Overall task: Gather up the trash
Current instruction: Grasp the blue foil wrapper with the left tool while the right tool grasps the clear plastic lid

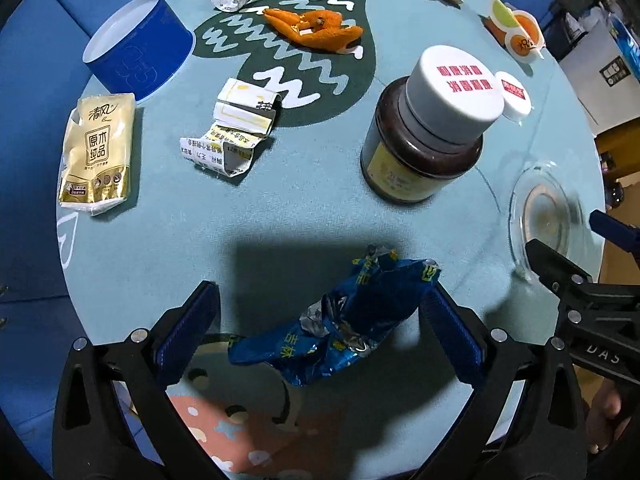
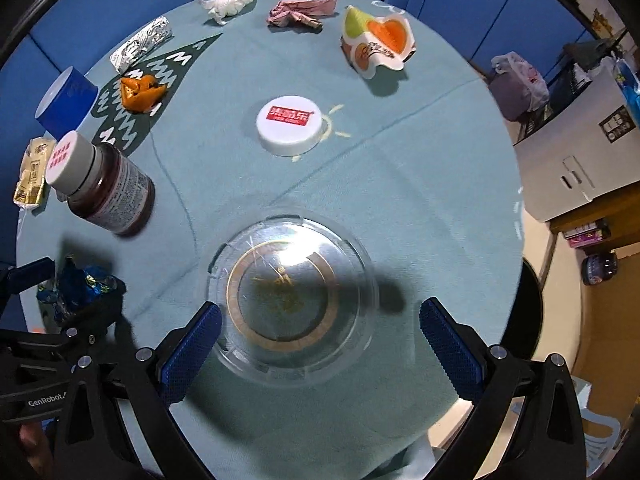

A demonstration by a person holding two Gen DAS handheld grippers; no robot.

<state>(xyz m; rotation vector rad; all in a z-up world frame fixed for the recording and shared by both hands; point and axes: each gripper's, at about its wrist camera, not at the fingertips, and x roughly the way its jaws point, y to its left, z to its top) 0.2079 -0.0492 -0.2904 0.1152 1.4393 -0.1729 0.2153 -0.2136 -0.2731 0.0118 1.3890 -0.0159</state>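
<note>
Left wrist view: a crumpled wrapper (image 1: 340, 320) is placed at lower centre of the surface (image 1: 280, 208), between the fingers of the left claw (image 1: 320, 332). A bottle (image 1: 424, 136) is set at centre right, with a loose cap (image 1: 514, 96) just beside it to the right. A glass dish (image 1: 552, 216) is found at the right edge. A tissue pack (image 1: 98, 152) is laid at the left, a cylindrical container (image 1: 140, 64) above it, folded paper (image 1: 236, 128) at centre, peel (image 1: 316, 28) at upper centre.

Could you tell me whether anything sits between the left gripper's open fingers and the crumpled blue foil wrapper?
Nothing visible does: the crumpled blue foil wrapper already lies between the open left gripper's fingers.
</note>
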